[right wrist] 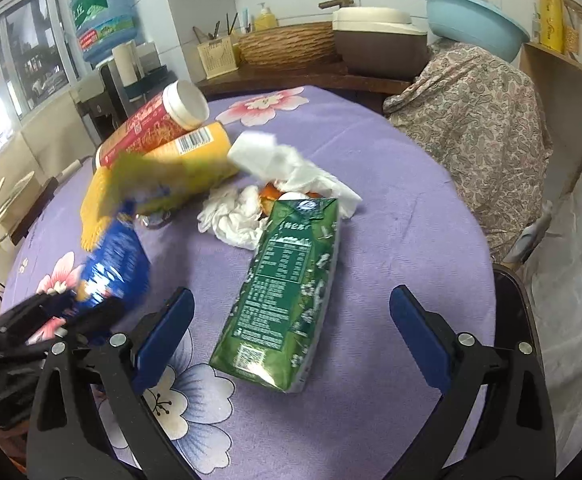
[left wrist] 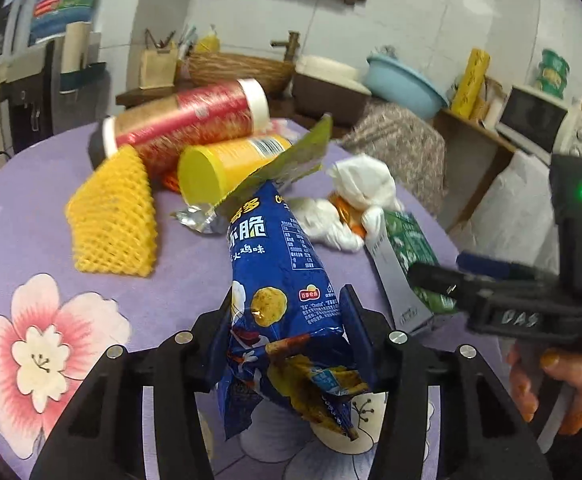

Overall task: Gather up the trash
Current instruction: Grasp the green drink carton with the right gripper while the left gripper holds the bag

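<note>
The blue snack bag (left wrist: 287, 300) stands between the pads of the left gripper (left wrist: 291, 320), which pinches its crumpled lower half while the torn green-lined top flops toward 12 o'clock over the yellow canister (left wrist: 227, 160). It looks light, thin and crinkly, a slippery film that will fold rather than resist, so the bunched lower part is the sounder hold (the loose top would only slide or tear). The right gripper (right wrist: 291, 344) hangs spread wide over the green drink carton (right wrist: 291, 280), which lies flat on the purple flowered bench (right wrist: 391, 200), its gabled top pointing to 12 o'clock, pads apart from it on both sides. The carton seems stiffer but dented and probably empty, so a pinch across its narrow width at mid-body should suit. Beyond it, at 12 o'clock, lie crumpled white tissues (right wrist: 291, 176), soft and near weightless, with the red canister (right wrist: 151, 124) and yellow foam net (left wrist: 115, 220) at 10 o'clock.
</note>
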Demonstrator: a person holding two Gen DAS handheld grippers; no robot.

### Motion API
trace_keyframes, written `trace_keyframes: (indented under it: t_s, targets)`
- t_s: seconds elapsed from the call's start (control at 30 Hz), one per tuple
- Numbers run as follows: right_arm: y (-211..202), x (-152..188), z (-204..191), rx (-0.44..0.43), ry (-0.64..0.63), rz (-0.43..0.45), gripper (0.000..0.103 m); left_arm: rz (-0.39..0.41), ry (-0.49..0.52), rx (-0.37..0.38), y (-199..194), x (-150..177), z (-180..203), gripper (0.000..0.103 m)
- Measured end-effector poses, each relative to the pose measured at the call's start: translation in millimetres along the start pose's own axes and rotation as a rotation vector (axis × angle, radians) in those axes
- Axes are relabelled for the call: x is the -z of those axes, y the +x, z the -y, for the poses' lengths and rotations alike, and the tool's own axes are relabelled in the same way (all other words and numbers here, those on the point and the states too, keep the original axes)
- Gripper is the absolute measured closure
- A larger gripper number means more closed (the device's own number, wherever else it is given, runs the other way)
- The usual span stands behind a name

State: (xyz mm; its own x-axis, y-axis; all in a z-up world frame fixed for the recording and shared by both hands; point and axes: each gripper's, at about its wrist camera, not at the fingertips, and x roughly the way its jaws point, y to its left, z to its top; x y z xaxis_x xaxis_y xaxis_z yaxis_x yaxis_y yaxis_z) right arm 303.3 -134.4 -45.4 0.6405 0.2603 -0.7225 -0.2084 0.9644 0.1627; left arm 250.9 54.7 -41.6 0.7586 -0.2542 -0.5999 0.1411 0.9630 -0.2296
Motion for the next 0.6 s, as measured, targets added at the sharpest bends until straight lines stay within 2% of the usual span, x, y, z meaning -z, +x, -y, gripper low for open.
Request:
trace_keyframes:
  t_s: [0.1, 0.2, 0.27, 0.37, 0.43, 0.6]
  targets:
    - [13, -4, -8, 0.024, -0.021, -0.029, 0.008, 0.028, -0.026, -0.010, -8, 0, -6, 0.053]
    - [29, -6, -11, 0.068, -0.033, -0.070, 0.023, 0.043, -0.004, -0.038, -10, 0, -3, 0.053]
    - [38, -5, -10, 0.084, -0.021, -0.096, 0.039, 0.058, 0.028, -0.039, -14, 2, 3, 0.053]
    - [37, 2, -9, 0.090, -0.023, -0.086, 0.052, 0.094, 0.078, -0.039, -18, 0, 9, 0.053]
    - [31, 7, -8, 0.069, -0.023, -0.077, 0.053, 0.111, 0.111, -0.037, -20, 0, 14, 0.053]
    - [10, 18, 2, 0.021, -0.020, -0.038, 0.053, 0.096, 0.136, -0.016, -15, 2, 22, 0.053]
